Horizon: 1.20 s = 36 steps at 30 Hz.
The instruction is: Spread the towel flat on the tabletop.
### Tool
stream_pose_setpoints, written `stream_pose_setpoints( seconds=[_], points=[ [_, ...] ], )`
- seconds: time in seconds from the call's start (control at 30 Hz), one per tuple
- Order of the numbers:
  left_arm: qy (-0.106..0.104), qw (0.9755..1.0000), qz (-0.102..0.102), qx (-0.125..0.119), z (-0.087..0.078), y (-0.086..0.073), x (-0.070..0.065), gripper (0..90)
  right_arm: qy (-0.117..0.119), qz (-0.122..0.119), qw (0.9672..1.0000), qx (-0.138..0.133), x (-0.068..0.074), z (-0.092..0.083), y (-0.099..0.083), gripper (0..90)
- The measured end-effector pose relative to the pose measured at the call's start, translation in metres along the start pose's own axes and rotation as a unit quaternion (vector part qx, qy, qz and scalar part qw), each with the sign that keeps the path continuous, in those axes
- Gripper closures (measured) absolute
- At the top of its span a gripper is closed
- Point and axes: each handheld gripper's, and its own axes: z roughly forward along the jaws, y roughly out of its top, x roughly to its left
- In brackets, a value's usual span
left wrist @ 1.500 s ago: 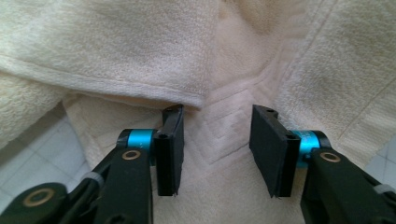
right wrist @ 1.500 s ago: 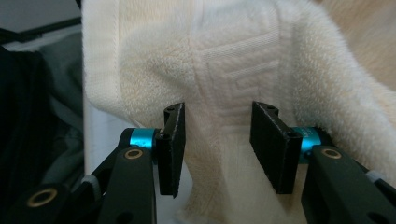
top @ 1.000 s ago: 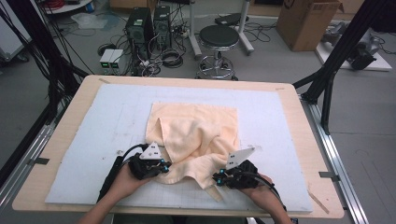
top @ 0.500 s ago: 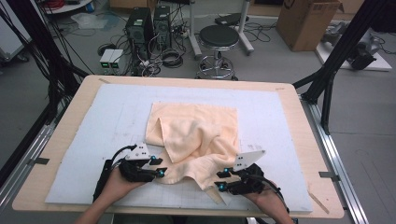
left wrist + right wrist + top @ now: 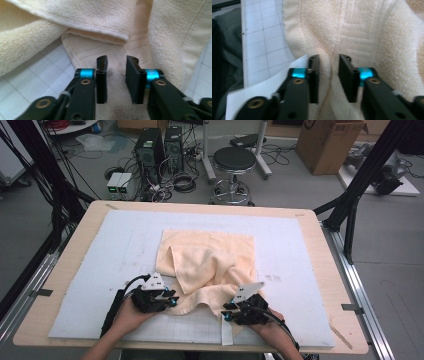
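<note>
Cream towel (image 5: 210, 265) edge between the narrowly parted, just-closing jaws of left gripper (image 5: 116, 65) and right gripper (image 5: 329, 65).

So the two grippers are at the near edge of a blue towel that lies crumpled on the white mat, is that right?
Not quite: the towel is cream-coloured, not blue, as the high view shows. The rest holds: it lies crumpled on the white mat, and the left gripper and the right gripper are at its near edge. Their jaws have just been closing, with towel cloth between them.
</note>
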Motion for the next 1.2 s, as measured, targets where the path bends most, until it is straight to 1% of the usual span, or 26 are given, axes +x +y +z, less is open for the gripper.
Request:
stream_pose_setpoints(
  seconds=[0.03, 0.1, 0.2, 0.27, 0.37, 0.43, 0.57, 0.63, 0.67, 0.7, 0.73, 0.77, 0.83, 0.87, 0.9, 0.93, 1.0, 1.03, 1.07, 1.1, 1.13, 1.17, 1.2],
  points=[
    [0.002, 1.0, 0.005, 0.001, 0.0, 0.0, -0.001, 76.9, 0.008, -0.001, 1.0, 0.0, -0.002, 0.0, 0.0, 81.6],
    [0.003, 0.9999, 0.012, -0.002, -0.001, -0.001, -0.003, 82.3, 0.02, 0.001, 0.9998, 0.0, -0.003, -0.001, 0.0, 83.8],
    [-0.003, 1.0, 0.0, -0.003, -0.004, -0.001, -0.003, 84.5, 0.026, 0.006, 0.9996, 0.001, -0.004, -0.003, -0.002, 84.8],
    [-0.009, 0.9999, 0.002, -0.006, -0.009, -0.002, -0.006, 84.9, 0.028, 0.003, 0.9996, -0.001, -0.004, -0.006, -0.003, 85.0],
    [-0.01, 0.9998, 0.005, -0.016, -0.021, -0.005, -0.013, 85.0, 0.033, -0.001, 0.9994, -0.011, 0.0, -0.015, -0.006, 85.0],
    [-0.011, 0.9997, 0.009, -0.019, -0.031, -0.011, -0.02, 85.0, 0.04, -0.001, 0.9991, -0.017, 0.004, -0.022, -0.01, 85.0],
    [-0.015, 0.9996, 0.004, -0.024, -0.05, -0.024, -0.035, 85.0, 0.045, -0.003, 0.9986, -0.028, 0.013, -0.035, -0.018, 85.0],
    [-0.016, 0.9995, 0.005, -0.028, -0.061, -0.031, -0.043, 85.1, 0.052, -0.005, 0.998, -0.035, 0.018, -0.041, -0.021, 84.9],
    [-0.019, 0.9993, 0.001, -0.033, -0.067, -0.035, -0.047, 85.1, 0.064, -0.003, 0.9973, -0.036, 0.022, -0.043, -0.023, 84.8],
    [-0.019, 0.9991, -0.001, -0.037, -0.072, -0.038, -0.052, 85.1, 0.074, -0.008, 0.9965, -0.038, 0.027, -0.045, -0.024, 84.4],
    [-0.021, 0.9991, 0.001, -0.038, -0.078, -0.041, -0.056, 85.0, 0.083, -0.017, 0.9957, -0.039, 0.031, -0.047, -0.024, 83.1],
    [-0.022, 0.999, 0.002, -0.039, -0.081, -0.042, -0.059, 85.0, 0.088, -0.023, 0.9949, -0.042, 0.035, -0.049, -0.024, 80.2],
    [-0.031, 0.9982, 0.002, -0.05, -0.09, -0.045, -0.065, 83.5, 0.096, -0.027, 0.9937, -0.051, 0.039, -0.053, -0.022, 71.8],
    [-0.032, 0.998, 0.003, -0.054, -0.092, -0.044, -0.066, 78.4, 0.092, -0.026, 0.9937, -0.058, 0.039, -0.055, -0.021, 68.6],
    [-0.033, 0.9978, 0.0, -0.057, -0.093, -0.041, -0.065, 70.7, 0.088, -0.024, 0.9937, -0.065, 0.037, -0.058, -0.019, 65.1],
    [-0.033, 0.9974, -0.005, -0.064, -0.093, -0.038, -0.063, 65.1, 0.075, -0.022, 0.9943, -0.072, 0.033, -0.059, -0.017, 62.4],
    [-0.024, 0.9966, -0.009, -0.078, -0.091, -0.032, -0.055, 55.5, 0.06, -0.009, 0.9948, -0.082, 0.023, -0.062, -0.013, 58.0],
    [-0.021, 0.9961, -0.015, -0.084, -0.088, -0.028, -0.05, 53.4, 0.041, -0.003, 0.9955, -0.085, 0.018, -0.062, -0.011, 55.2],
    [-0.015, 0.9959, -0.017, -0.088, -0.084, -0.025, -0.043, 52.0, 0.022, 0.003, 0.9962, -0.084, 0.012, -0.061, -0.009, 55.1],
    [-0.01, 0.9953, -0.024, -0.094, -0.079, -0.021, -0.037, 50.1, 0.01, 0.007, 0.9965, -0.083, 0.005, -0.06, -0.006, 53.6],
    [-0.005, 0.9949, -0.028, -0.097, -0.074, -0.018, -0.031, 48.5, -0.01, 0.013, 0.9963, -0.084, 0.0, -0.059, -0.005, 51.4],
    [-0.003, 0.9944, -0.033, -0.1, -0.068, -0.015, -0.024, 47.8, -0.027, 0.019, 0.9959, -0.084, -0.007, -0.058, -0.003, 51.4],
    [-0.001, 0.9941, -0.037, -0.102, -0.062, -0.011, -0.018, 47.1, -0.036, 0.024, 0.9957, -0.082, -0.014, -0.056, -0.002, 51.0]
  ],
)
